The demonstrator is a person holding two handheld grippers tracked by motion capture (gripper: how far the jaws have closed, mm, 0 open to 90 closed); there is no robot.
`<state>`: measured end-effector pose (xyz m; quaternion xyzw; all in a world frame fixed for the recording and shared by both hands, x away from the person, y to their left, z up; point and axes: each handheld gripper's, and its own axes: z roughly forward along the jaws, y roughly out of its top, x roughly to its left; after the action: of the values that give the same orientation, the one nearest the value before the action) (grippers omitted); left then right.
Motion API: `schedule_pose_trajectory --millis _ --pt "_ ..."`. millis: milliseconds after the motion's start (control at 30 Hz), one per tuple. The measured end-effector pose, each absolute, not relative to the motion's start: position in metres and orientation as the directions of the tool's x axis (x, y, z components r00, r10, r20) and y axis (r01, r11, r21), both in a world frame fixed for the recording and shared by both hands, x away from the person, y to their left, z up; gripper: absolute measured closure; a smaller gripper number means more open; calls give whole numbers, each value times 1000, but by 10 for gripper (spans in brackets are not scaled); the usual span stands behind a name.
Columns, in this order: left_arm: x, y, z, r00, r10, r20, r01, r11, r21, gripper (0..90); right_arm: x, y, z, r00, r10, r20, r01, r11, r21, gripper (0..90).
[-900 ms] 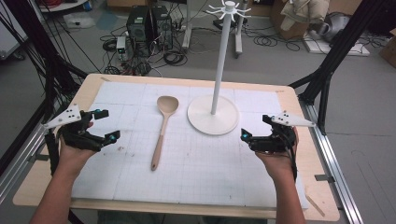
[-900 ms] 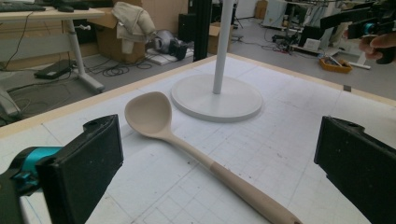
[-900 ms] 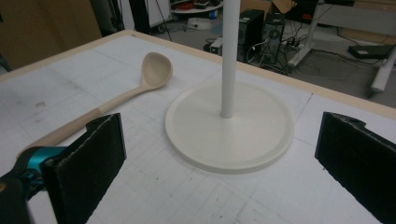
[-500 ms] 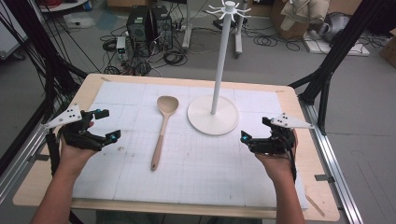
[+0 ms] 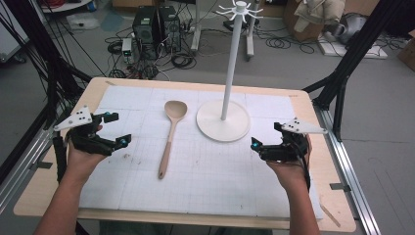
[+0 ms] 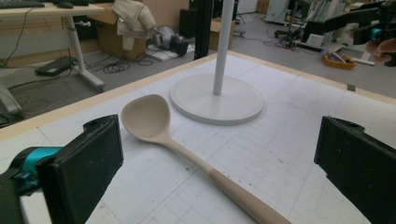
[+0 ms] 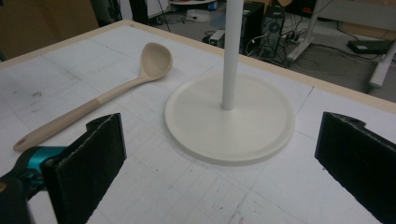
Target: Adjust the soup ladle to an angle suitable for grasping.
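Both tongs gape wide, empty: left tongs [image 5: 113,129], right tongs [image 5: 266,136]. Wooden spoon [image 5: 169,134] lies between them, nearer the left; stand [image 5: 223,120] beyond. Best approach, likely: left tongs straddle the handle mid-length, squarely, before closing

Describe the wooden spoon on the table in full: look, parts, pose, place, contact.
The wooden spoon is pale beige, with a deep rounded bowl and a long straight handle that looks slightly darker toward its rounded end, where there seems to be a small hole. It lies flat on the white gridded mat, bowl up and toward the far edge, handle toward the person. It sits just left of the white stand's round base, apart from it. Nothing else touches it.
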<state>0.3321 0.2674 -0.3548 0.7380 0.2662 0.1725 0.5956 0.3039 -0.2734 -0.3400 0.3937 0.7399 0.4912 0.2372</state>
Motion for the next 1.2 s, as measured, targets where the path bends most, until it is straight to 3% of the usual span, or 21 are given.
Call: schedule_pose_trajectory --millis 767,1200 --pt "386 189 -365 800 598 -52 292 -312 904 17 309 -273 -343 -579 815 38 368 219 903 9" --pt "414 156 -414 776 624 -95 444 -433 784 17 310 -278 -349 -566 824 36 388 227 893 9"
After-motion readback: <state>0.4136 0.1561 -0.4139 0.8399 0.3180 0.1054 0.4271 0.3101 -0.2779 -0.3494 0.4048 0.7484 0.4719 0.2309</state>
